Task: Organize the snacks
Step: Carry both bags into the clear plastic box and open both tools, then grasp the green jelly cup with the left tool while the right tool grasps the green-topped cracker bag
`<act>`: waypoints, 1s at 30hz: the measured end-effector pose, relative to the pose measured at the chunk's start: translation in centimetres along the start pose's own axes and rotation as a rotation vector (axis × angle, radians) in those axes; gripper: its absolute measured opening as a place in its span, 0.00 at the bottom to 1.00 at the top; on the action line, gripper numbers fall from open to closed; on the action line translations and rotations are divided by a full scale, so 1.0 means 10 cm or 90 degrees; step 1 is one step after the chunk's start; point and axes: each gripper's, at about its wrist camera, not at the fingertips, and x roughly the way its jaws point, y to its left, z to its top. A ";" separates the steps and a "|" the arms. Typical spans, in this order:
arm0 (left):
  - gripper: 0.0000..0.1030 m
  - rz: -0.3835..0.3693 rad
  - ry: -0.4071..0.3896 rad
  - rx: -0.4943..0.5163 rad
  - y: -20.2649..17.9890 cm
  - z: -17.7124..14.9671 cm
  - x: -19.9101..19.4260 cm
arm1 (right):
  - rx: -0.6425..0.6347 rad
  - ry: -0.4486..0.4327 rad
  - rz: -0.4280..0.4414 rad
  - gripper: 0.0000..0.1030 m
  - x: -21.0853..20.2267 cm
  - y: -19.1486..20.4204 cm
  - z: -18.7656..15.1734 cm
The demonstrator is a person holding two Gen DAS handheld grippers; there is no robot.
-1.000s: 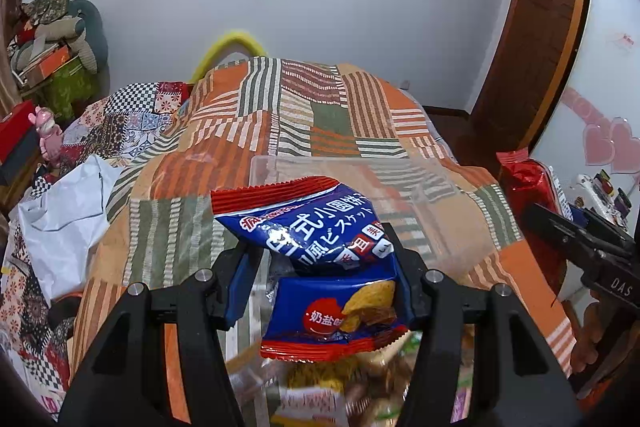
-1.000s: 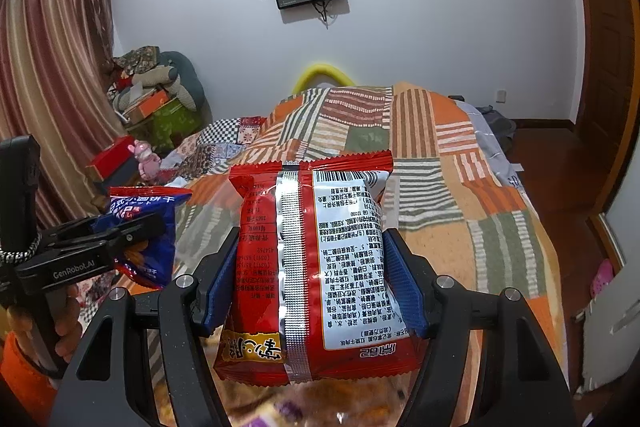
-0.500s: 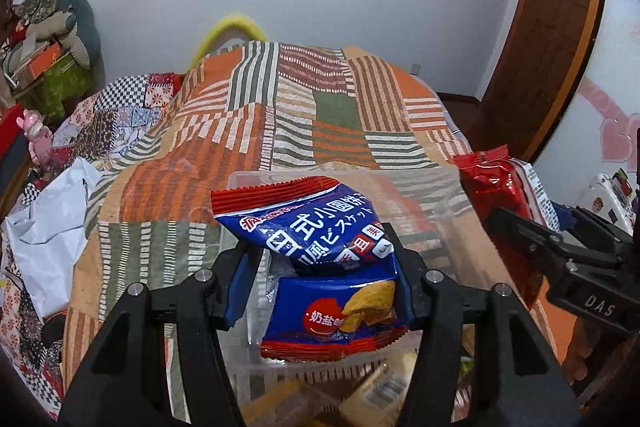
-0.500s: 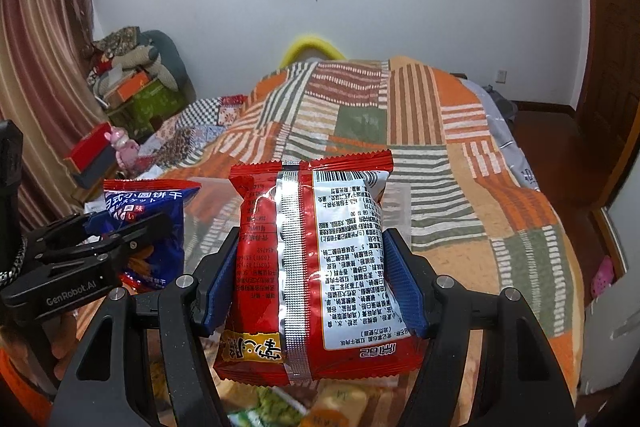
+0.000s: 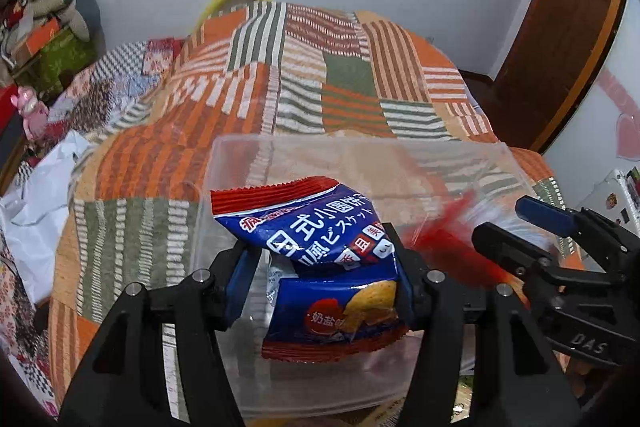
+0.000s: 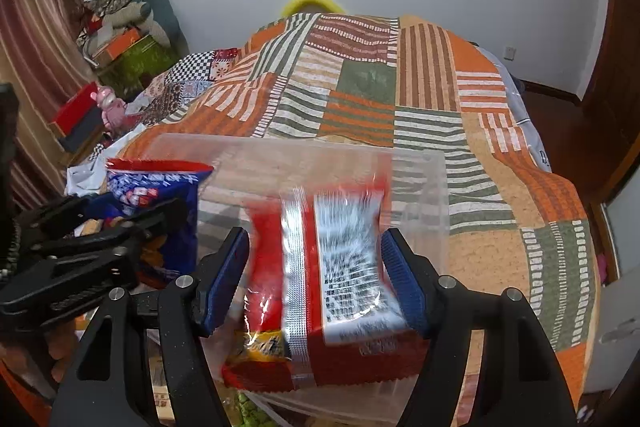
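Note:
A clear plastic bin [image 5: 360, 147] stands on the patchwork quilt, seen again in the right wrist view [image 6: 288, 147]. My left gripper [image 5: 320, 267] hangs over the bin's near left part, shut on a blue biscuit bag [image 5: 320, 239] with red crimped ends. Over the bin's right part, a red snack bag [image 6: 320, 267] sits between the fingers of my right gripper [image 6: 316, 259]. The bag is smeared by motion while the fingers look sharp, and a gap shows at the left pad, so the bag is loose. The left wrist view shows this gripper [image 5: 512, 227] and the red blur [image 5: 444, 239].
More snack packs [image 6: 248, 403] lie below the bin's near wall. A white plastic bag [image 5: 36, 219] and a pink toy [image 5: 30, 111] lie left of the bed. Piled boxes and cushions [image 6: 120, 39] stand at the far left, a wooden door [image 5: 568, 39] at the right.
Both grippers have moved forward and down, from before the bin to over it. The red bag, sharp and firmly held earlier, is now blurred and slipping between the right fingers.

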 end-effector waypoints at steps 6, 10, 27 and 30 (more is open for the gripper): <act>0.63 0.009 -0.010 0.015 -0.01 -0.03 -0.13 | 0.017 -0.003 0.011 0.69 -0.10 -0.04 -0.02; 0.69 0.002 -0.038 0.026 -0.01 -0.04 -0.43 | 0.017 -0.025 0.009 0.76 -0.29 -0.02 -0.05; 0.84 0.039 -0.105 0.058 0.22 -0.65 -1.75 | -0.044 -0.133 0.001 0.85 -1.30 0.32 -0.52; 0.86 0.050 -0.096 0.047 0.35 -0.89 -1.88 | -0.055 -0.133 0.011 0.87 -1.35 0.40 -0.67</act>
